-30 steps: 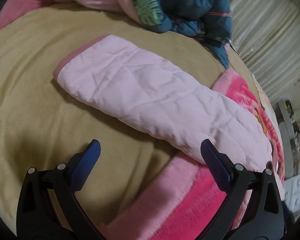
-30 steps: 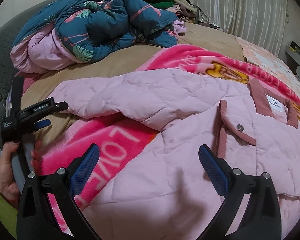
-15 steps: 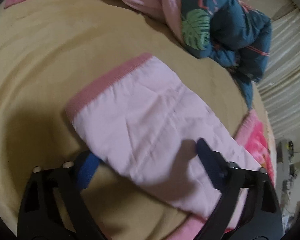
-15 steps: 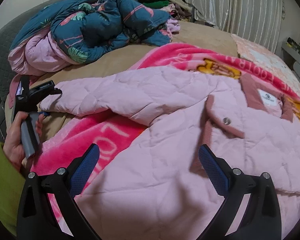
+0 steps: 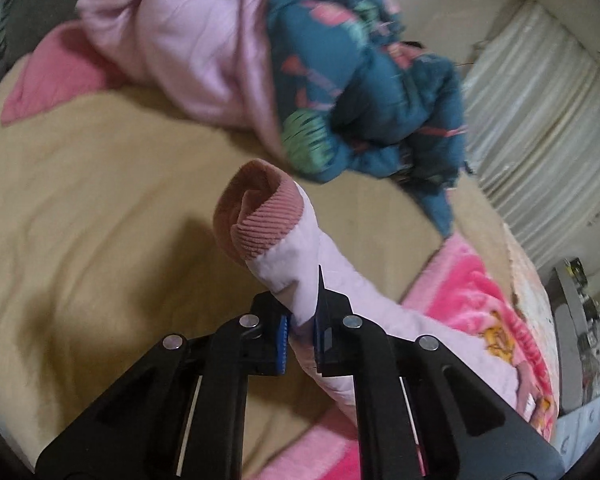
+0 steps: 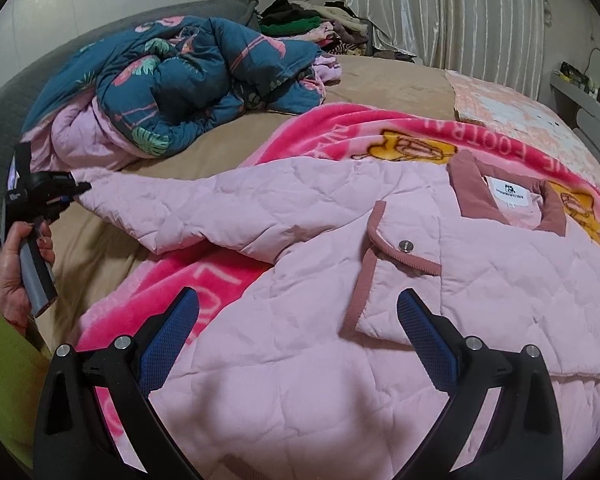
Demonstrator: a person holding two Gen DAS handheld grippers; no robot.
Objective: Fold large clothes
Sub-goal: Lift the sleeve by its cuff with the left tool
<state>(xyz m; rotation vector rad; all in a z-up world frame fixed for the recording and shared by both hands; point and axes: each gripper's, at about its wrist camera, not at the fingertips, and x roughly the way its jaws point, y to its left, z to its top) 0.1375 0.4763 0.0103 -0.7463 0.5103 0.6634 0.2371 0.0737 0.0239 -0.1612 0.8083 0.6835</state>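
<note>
Sleeve (image 5: 332,276) of the pale pink quilted jacket sits clamped in the left gripper (image 5: 300,334) just behind its ribbed dusty-rose cuff (image 5: 260,220), lifted off the tan bedsheet (image 5: 100,208); carrying it across the chest with the pinch kept firm should give a flat fold. Right-wrist view: right gripper (image 6: 296,336) hovers with fingers apart over the jacket body (image 6: 300,380), spread on a hot-pink fleece blanket (image 6: 324,128) reading "LOVE"; the white collar label (image 6: 510,192) is too small to read

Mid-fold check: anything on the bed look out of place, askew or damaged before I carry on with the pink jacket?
Nothing looks damaged. The pink jacket lies open, its front flap turned back. The left hand-held gripper is shut on the sleeve behind the cuff, bunching it. The right hand-held gripper is open above the jacket.
</note>
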